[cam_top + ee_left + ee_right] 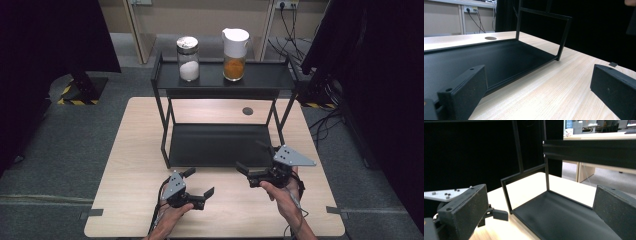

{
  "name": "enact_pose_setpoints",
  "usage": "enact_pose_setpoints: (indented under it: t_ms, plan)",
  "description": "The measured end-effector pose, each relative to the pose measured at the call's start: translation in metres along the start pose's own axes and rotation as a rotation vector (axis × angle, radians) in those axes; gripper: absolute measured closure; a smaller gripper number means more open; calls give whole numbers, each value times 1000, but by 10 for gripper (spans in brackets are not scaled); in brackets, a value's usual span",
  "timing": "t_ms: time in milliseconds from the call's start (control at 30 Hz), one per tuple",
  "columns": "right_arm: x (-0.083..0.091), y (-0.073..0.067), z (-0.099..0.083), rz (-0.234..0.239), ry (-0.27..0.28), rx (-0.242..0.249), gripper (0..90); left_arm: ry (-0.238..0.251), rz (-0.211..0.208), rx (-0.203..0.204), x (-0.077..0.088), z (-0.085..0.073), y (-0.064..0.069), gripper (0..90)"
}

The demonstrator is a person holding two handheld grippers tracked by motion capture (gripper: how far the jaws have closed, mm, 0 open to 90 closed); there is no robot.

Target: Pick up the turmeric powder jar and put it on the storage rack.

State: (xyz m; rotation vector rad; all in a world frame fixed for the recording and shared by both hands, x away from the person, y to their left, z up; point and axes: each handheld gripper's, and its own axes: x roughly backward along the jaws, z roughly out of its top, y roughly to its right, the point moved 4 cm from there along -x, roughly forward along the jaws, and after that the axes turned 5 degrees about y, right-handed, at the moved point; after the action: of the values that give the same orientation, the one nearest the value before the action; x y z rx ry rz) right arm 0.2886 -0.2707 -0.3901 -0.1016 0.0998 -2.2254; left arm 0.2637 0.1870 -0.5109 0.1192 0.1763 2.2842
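Jaws on both my left gripper [200, 183] and right gripper [253, 168] stand wide apart and empty, low over the tabletop [125, 200] before the rack [220, 145], probably staged for a reach. Two jars, salt jar [188, 58] and spice jar [234, 47], sit on its top shelf in the high view; both gripper views show the bare lower shelf [499, 57] instead

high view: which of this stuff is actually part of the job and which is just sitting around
Likely part of the job:
- left gripper, jaws open, holding nothing
- right gripper, jaws open, holding nothing
- black rack, nearest both grippers
- jar of white powder on the rack's top shelf
- jar of orange powder beside it

Just lying about:
- round grommet in the table
- cables on the floor
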Motion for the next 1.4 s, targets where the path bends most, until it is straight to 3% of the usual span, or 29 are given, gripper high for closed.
enact_pose_setpoints:
  t_ms: [767, 1067, 1400]
  plan:
    - [9, 4, -61, -12, -33, -64, 5, 4, 8, 1, 1, 0, -1, 2]
    - [8, 3, -73, -7, -42, -72, 5, 5, 10, 1, 0, 0, -1, 2]
    - [7, 0, -79, -4, -53, -48, 5, 7, 8, 6, -1, 0, -2, 2]
